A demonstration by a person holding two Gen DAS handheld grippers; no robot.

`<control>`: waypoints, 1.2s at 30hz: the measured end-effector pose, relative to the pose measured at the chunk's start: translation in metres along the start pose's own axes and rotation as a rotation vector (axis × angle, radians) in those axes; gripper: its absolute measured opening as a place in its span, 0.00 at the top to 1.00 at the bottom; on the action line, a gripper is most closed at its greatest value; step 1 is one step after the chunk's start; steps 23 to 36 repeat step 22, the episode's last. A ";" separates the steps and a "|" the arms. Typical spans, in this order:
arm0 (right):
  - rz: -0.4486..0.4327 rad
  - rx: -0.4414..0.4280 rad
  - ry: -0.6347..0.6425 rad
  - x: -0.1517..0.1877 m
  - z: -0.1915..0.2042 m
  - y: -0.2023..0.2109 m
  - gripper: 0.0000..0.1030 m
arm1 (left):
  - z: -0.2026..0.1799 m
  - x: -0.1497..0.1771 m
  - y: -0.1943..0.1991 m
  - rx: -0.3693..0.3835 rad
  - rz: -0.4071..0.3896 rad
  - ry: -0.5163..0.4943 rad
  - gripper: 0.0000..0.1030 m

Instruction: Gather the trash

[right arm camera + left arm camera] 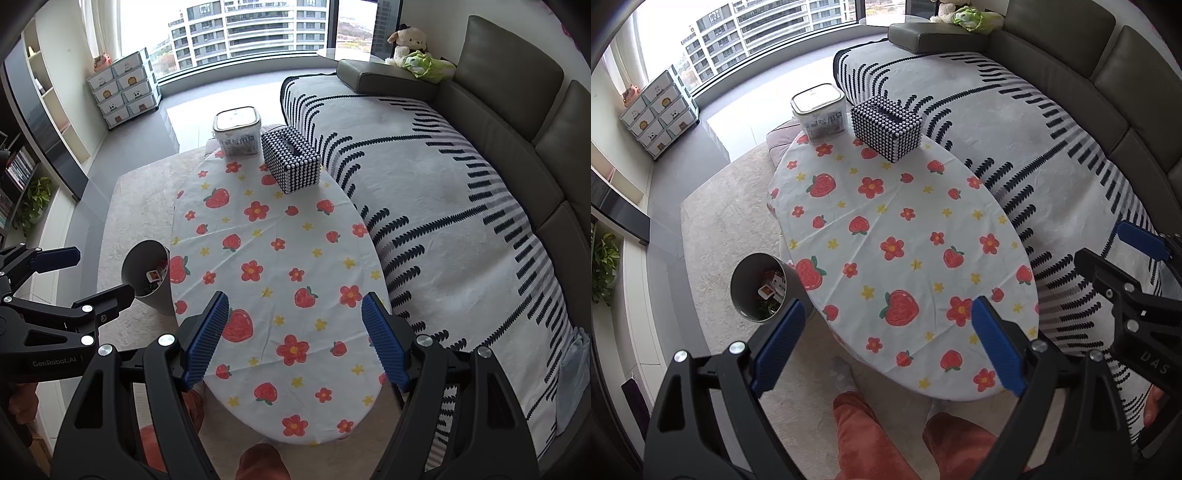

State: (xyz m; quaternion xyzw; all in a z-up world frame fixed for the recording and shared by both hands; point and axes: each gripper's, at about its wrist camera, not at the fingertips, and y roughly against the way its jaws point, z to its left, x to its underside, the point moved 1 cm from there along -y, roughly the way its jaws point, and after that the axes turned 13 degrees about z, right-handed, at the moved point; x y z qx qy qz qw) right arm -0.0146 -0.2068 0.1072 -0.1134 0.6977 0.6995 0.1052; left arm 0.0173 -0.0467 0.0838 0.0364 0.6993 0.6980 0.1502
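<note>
A grey round bin [759, 286] stands on the carpet at the table's left edge, with wrappers and scraps [772, 290] inside it. The right wrist view shows the same bin [147, 273] with its trash [155, 276]. My left gripper [886, 314] hovers open over the near end of the oval table [905, 236], nothing between its blue pads [779, 343]. My right gripper [293, 306] is open too, above the same strawberry-print cloth [280, 258], and holds nothing. Each gripper shows at the edge of the other's view: the right gripper [1108, 245] and the left gripper [98, 271].
A beaded tissue box [886, 127] and a white lidded tub [820, 112] stand at the table's far end. A sofa with a striped blanket [1015, 140] runs along the right. The person's legs in orange trousers [871, 432] are below. A drawer unit [659, 118] stands by the window.
</note>
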 end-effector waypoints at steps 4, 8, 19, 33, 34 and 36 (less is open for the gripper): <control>-0.005 0.011 0.006 0.000 0.000 0.001 0.30 | -0.005 0.002 0.004 -0.046 -0.026 -0.030 0.11; -0.008 0.018 0.007 0.002 -0.001 0.001 0.30 | -0.009 0.003 0.007 -0.056 -0.040 -0.056 0.11; -0.009 0.016 0.007 0.003 -0.001 0.002 0.30 | -0.006 0.004 -0.001 -0.020 0.020 -0.045 0.11; -0.010 0.015 0.007 0.004 -0.002 0.002 0.30 | -0.005 0.005 0.000 -0.002 0.023 -0.040 0.11; -0.010 0.015 0.007 0.004 -0.002 0.002 0.30 | -0.005 0.005 0.000 -0.002 0.023 -0.040 0.11; -0.010 0.015 0.007 0.004 -0.002 0.002 0.30 | -0.005 0.005 0.000 -0.002 0.023 -0.040 0.11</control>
